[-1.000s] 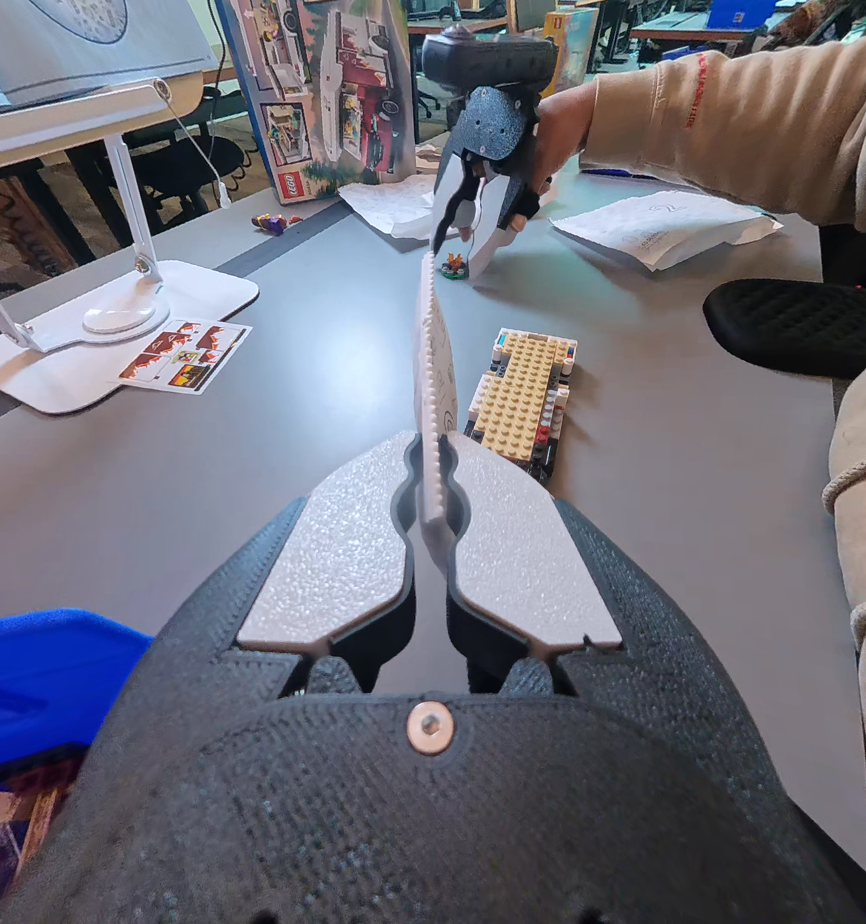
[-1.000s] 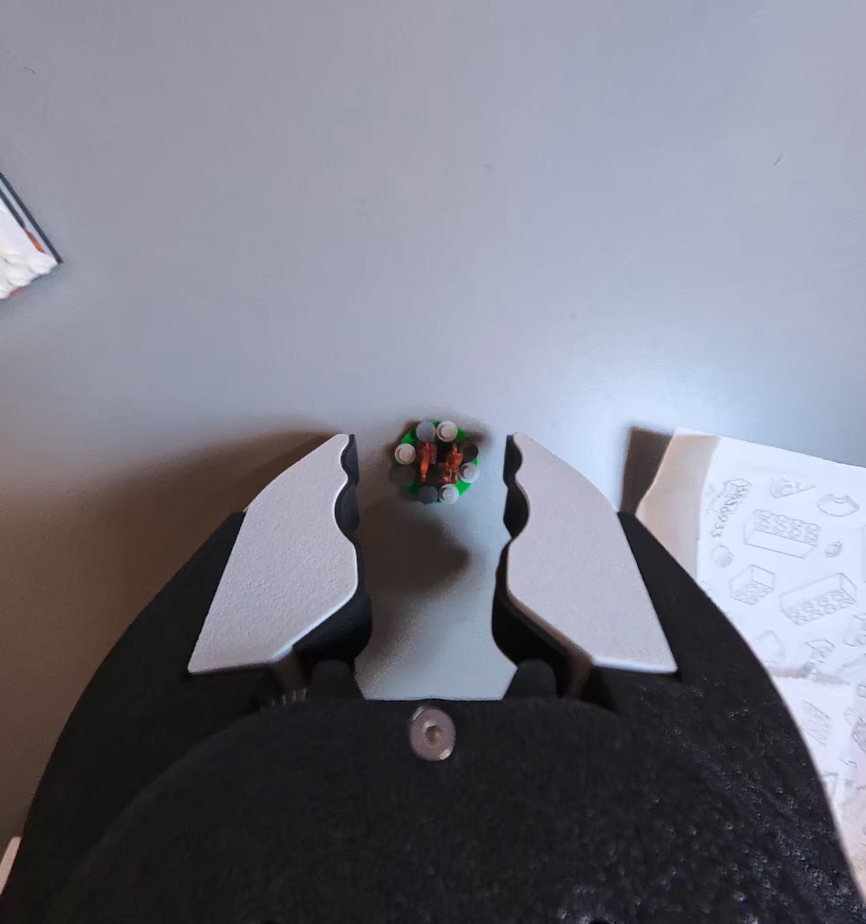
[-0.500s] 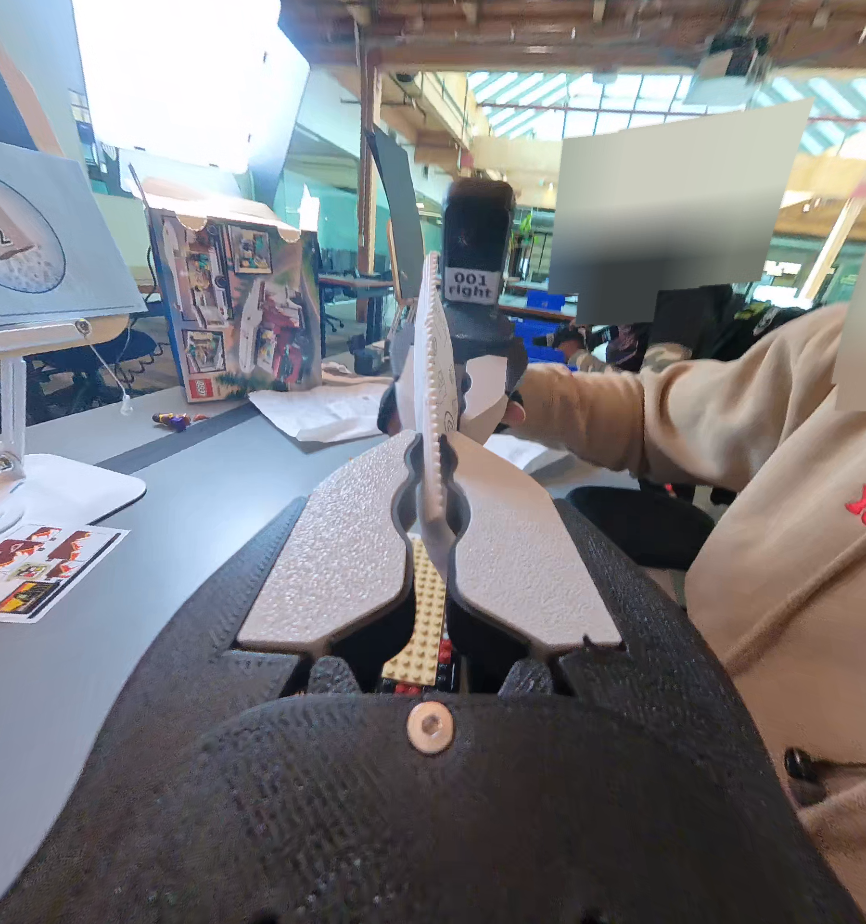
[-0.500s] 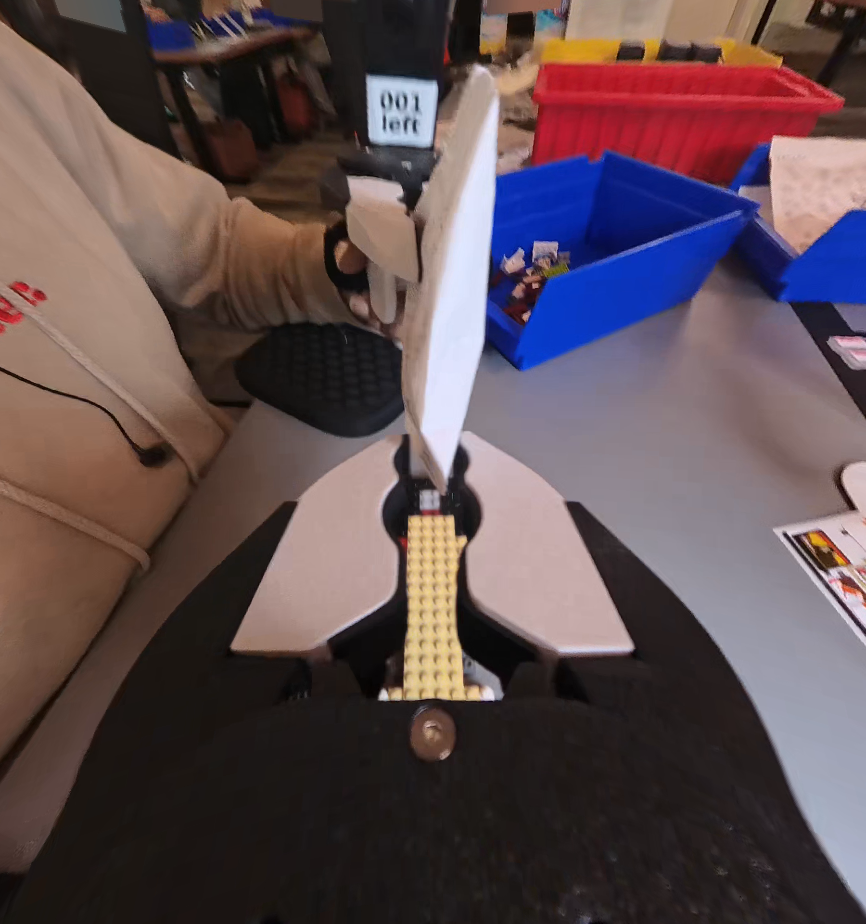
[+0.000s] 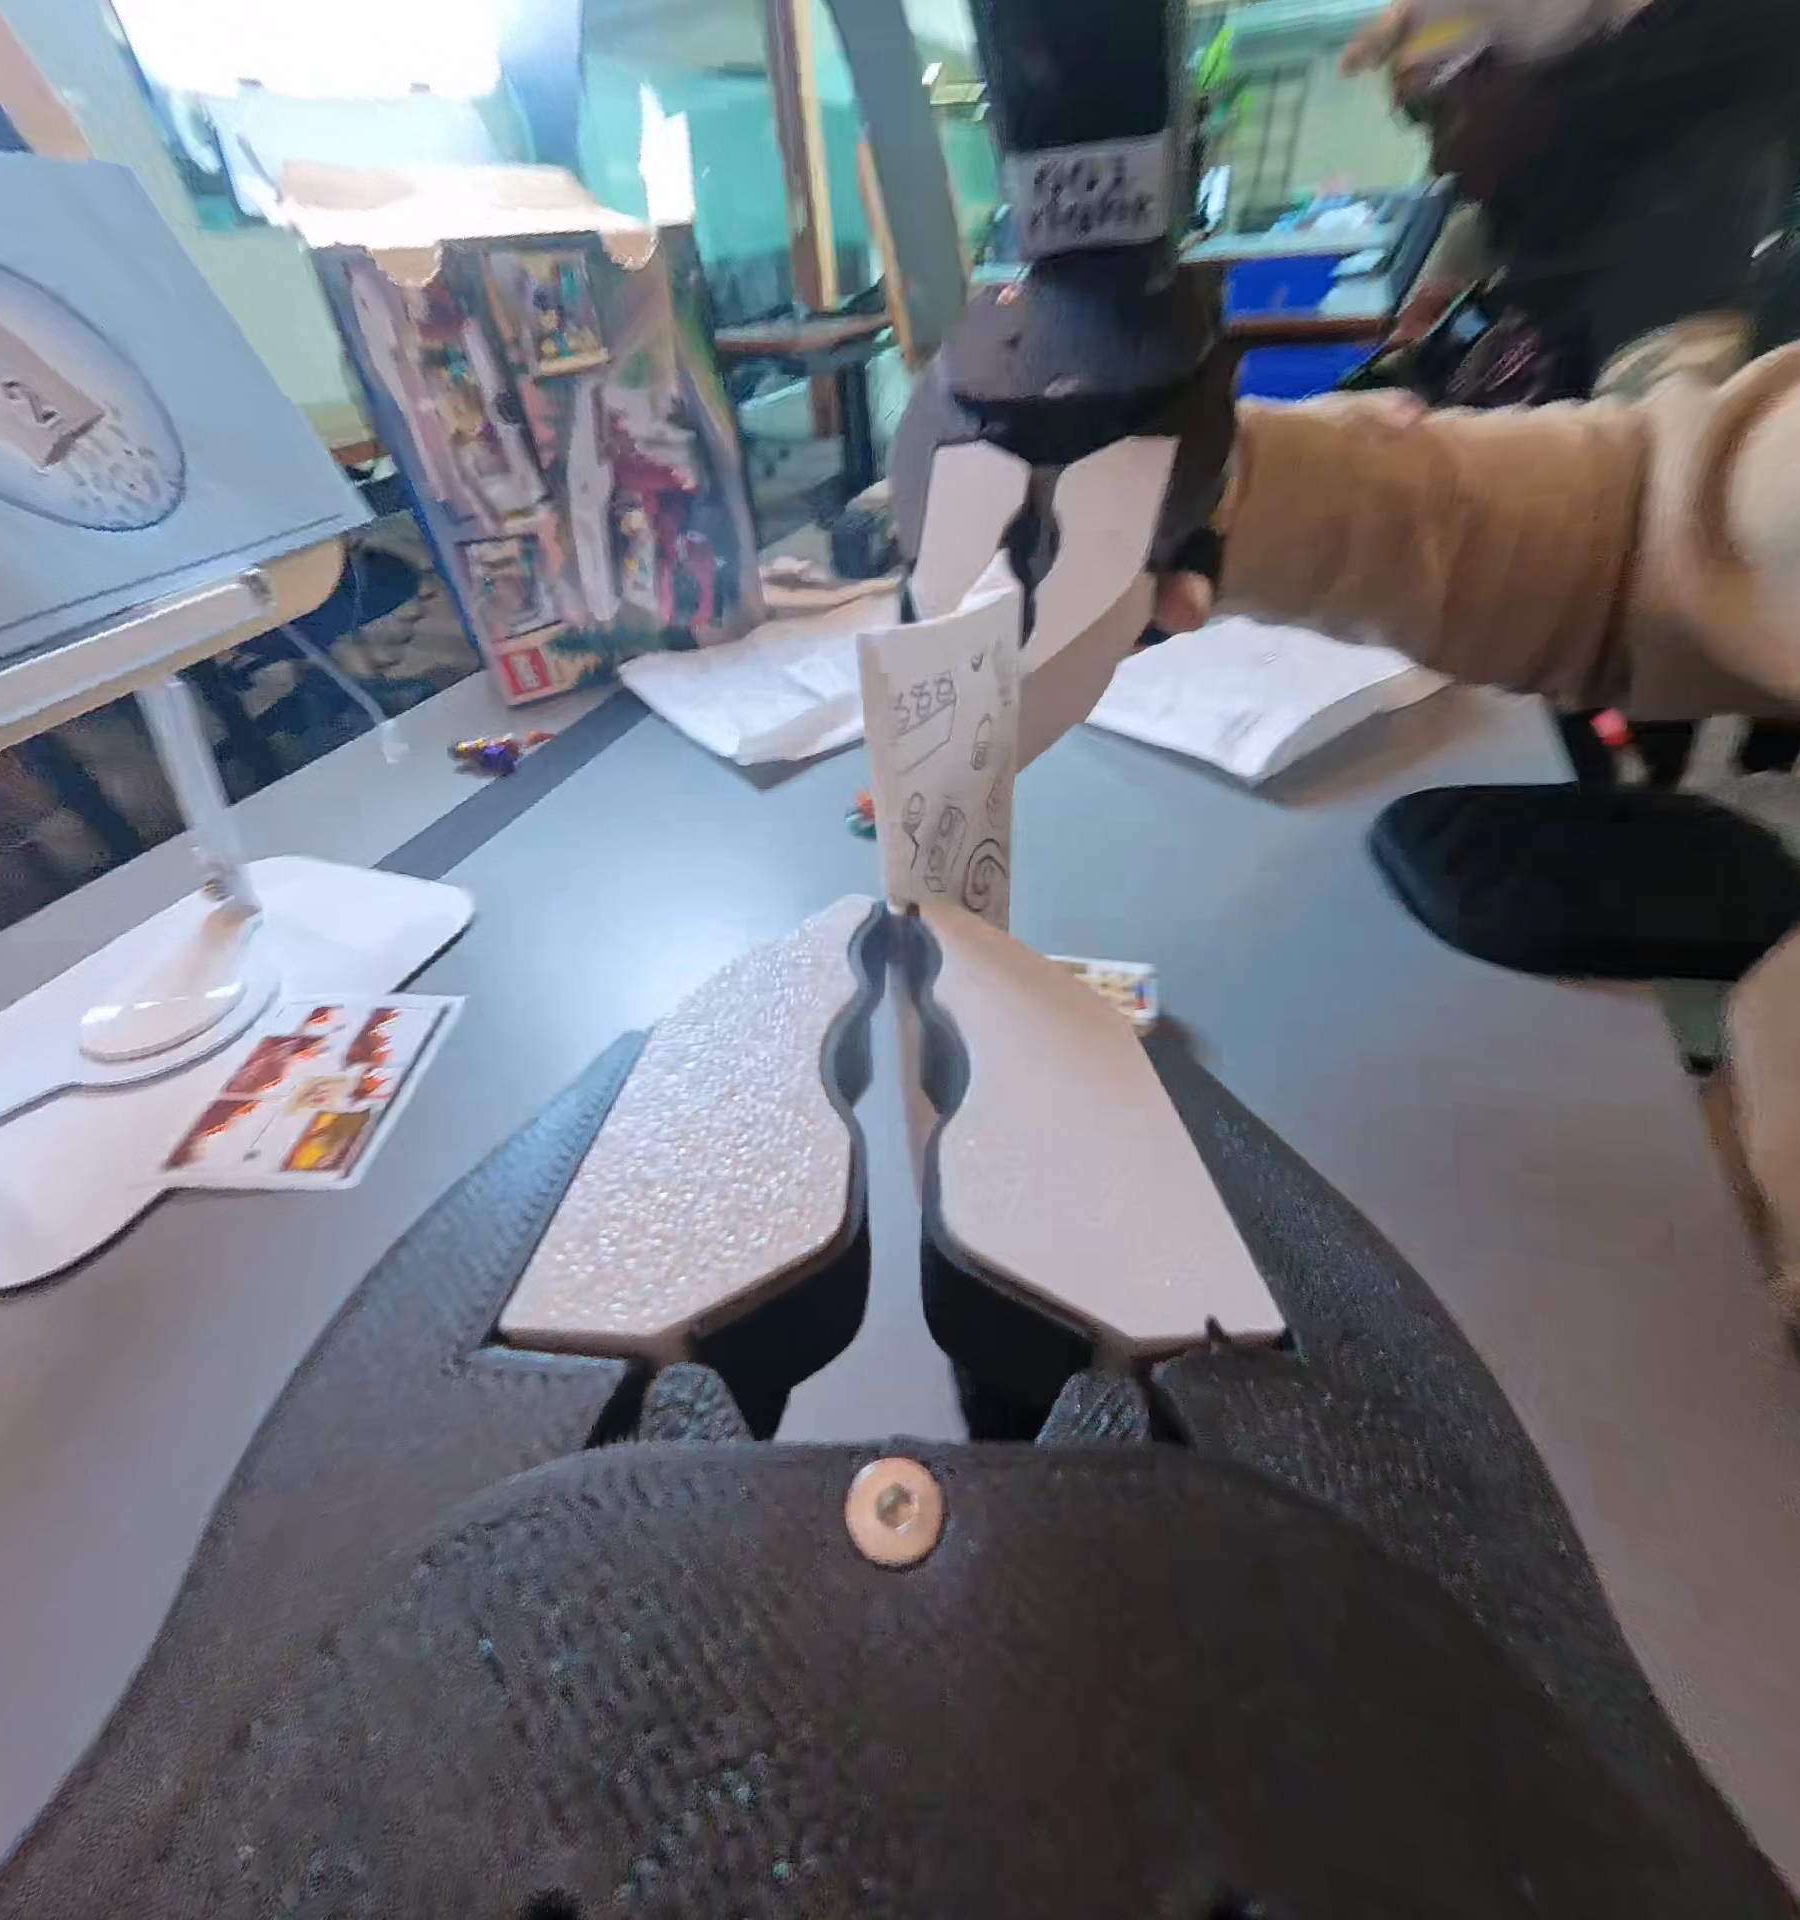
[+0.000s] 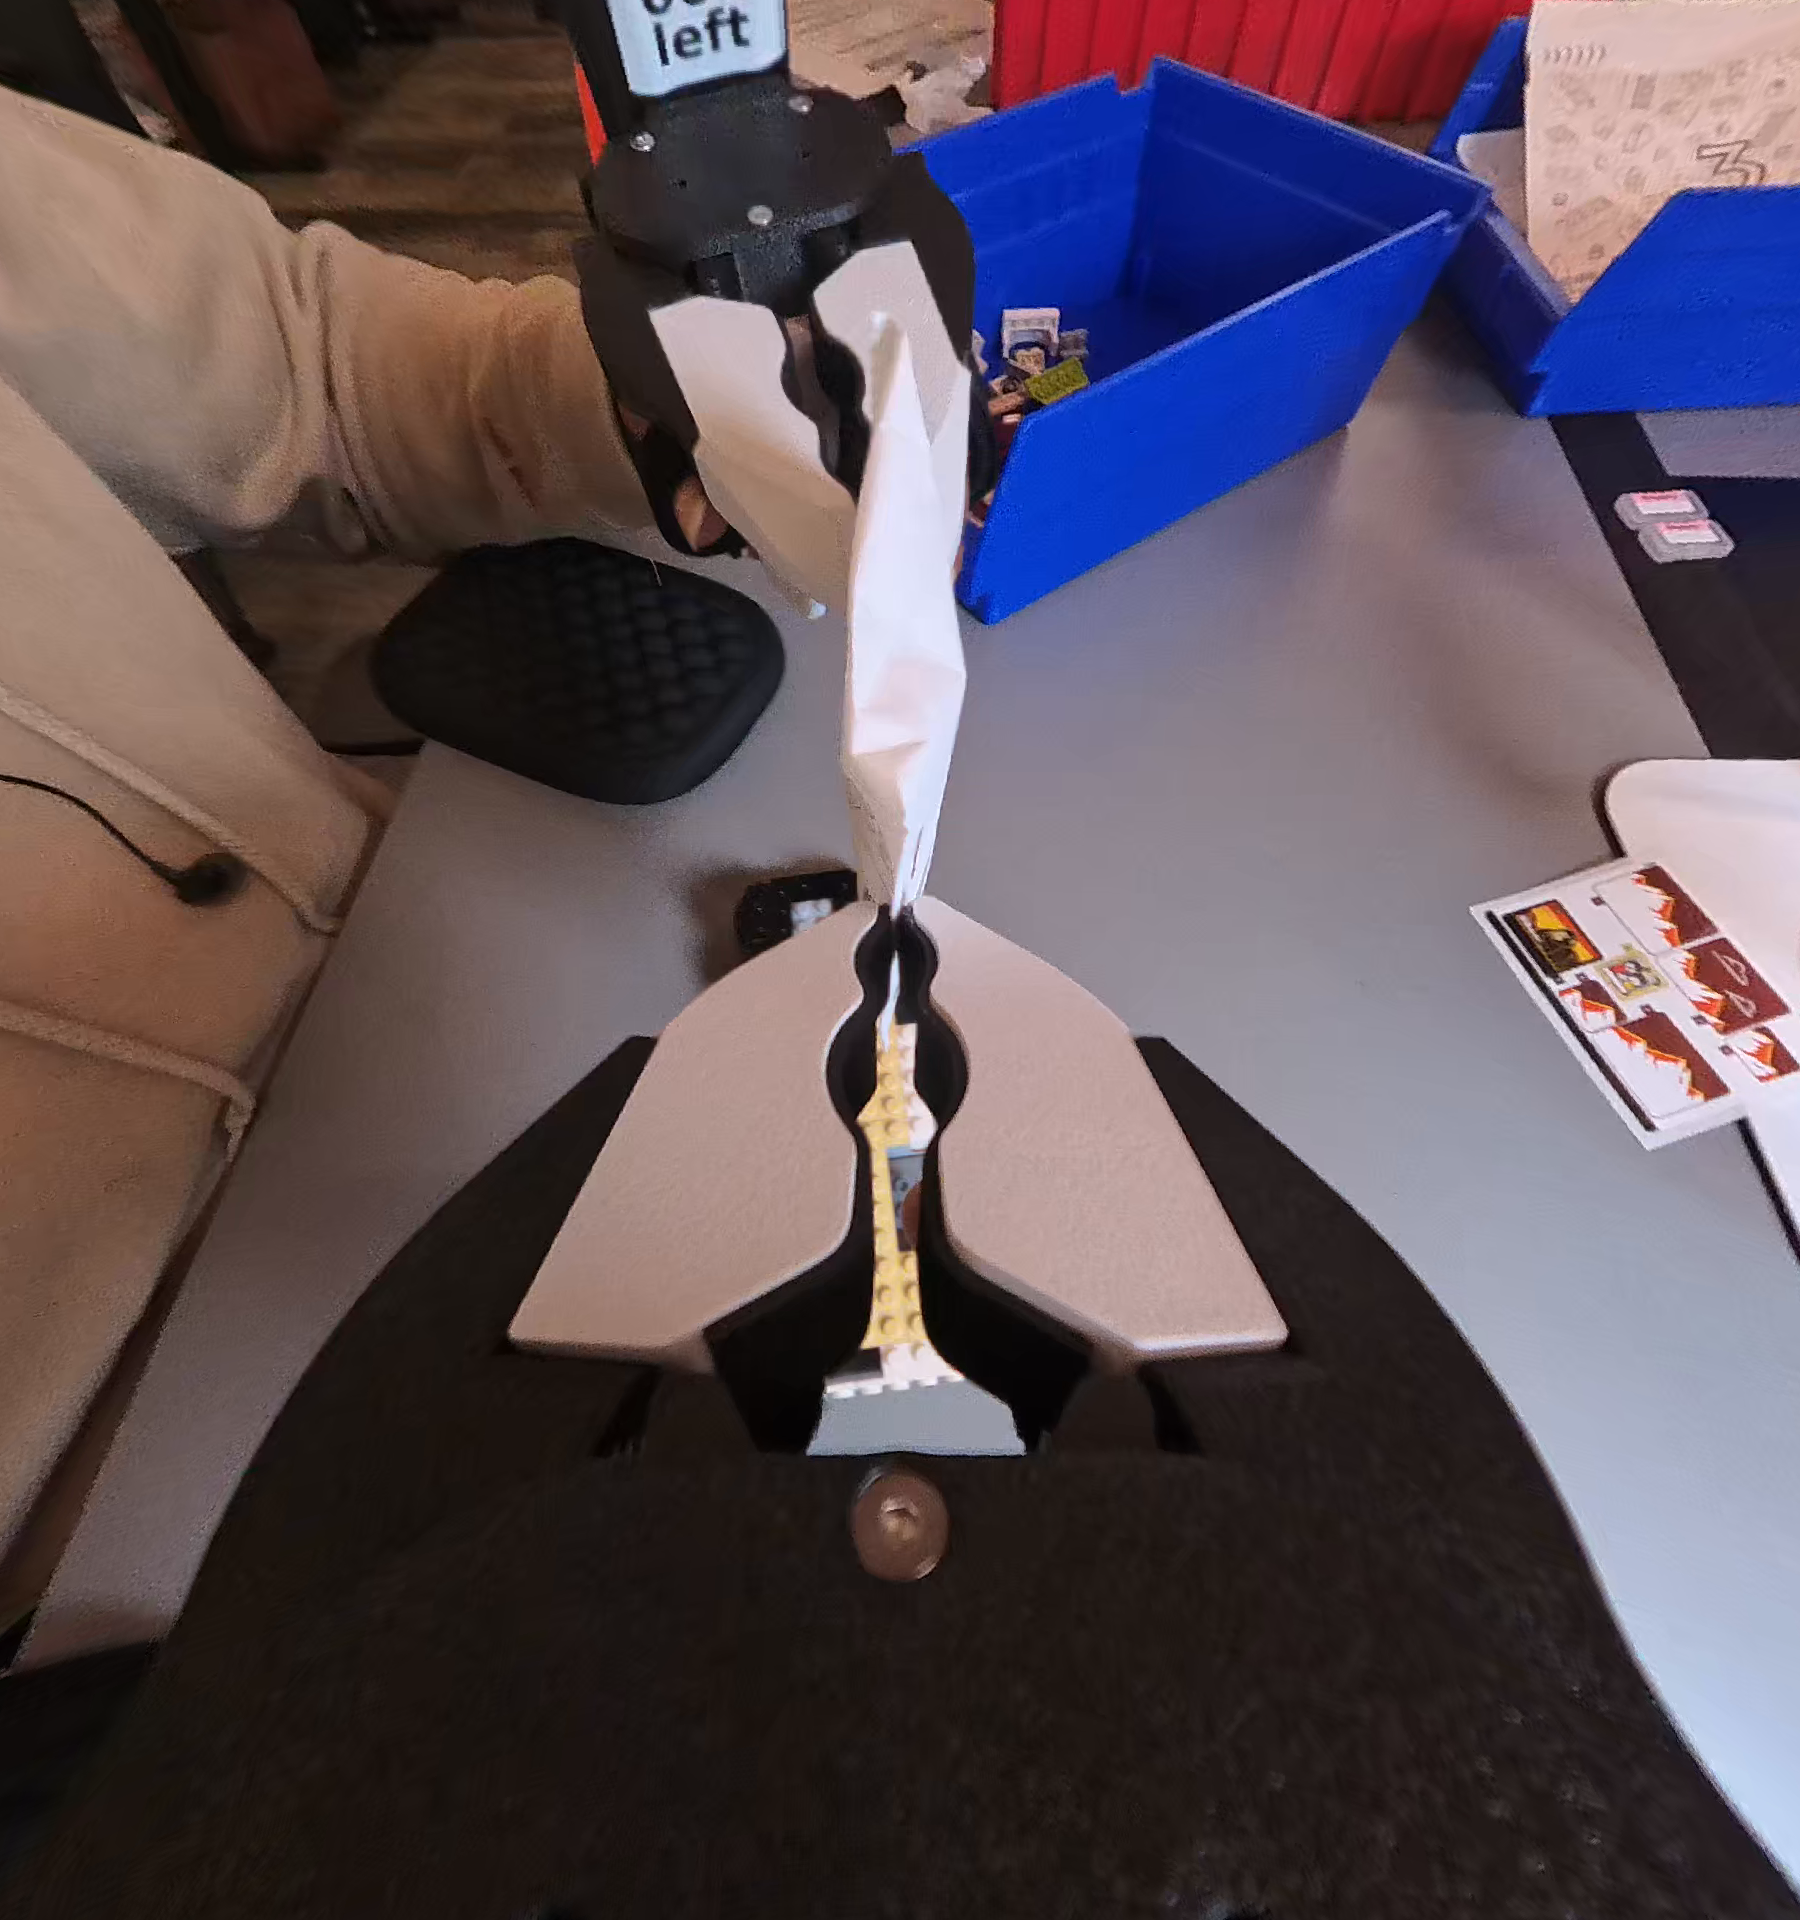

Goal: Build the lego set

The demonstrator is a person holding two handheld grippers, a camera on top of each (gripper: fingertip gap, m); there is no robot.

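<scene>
A white paper bag (image 5: pixel 943 758) printed with brick drawings hangs stretched between my two grippers above the grey table (image 5: pixel 667 852). My left gripper (image 5: pixel 901 914) is shut on one end of it. My right gripper (image 6: pixel 901 914) is shut on the other end of the bag (image 6: pixel 906 623). Each gripper shows in the other's view, the right gripper (image 5: pixel 1031 551) and the left gripper (image 6: pixel 834 416), both pinching the bag. A tan brick build (image 6: pixel 891 1195) lies on the table below my right gripper and shows between its fingers. A small green round piece (image 5: pixel 860 816) sits on the table beyond the bag.
Blue bins (image 6: pixel 1187 312) with loose bricks stand behind the left gripper. A sticker sheet (image 6: pixel 1665 997) lies by a white stand base (image 5: pixel 200 987). A toy box (image 5: pixel 553 457) and other paper bags (image 5: pixel 1249 686) are at the back. A black armrest (image 6: pixel 574 675) is at the table edge.
My right gripper left the small green piece on the table, rose and shut on the free end of the bag. My left gripper kept its hold on the bag.
</scene>
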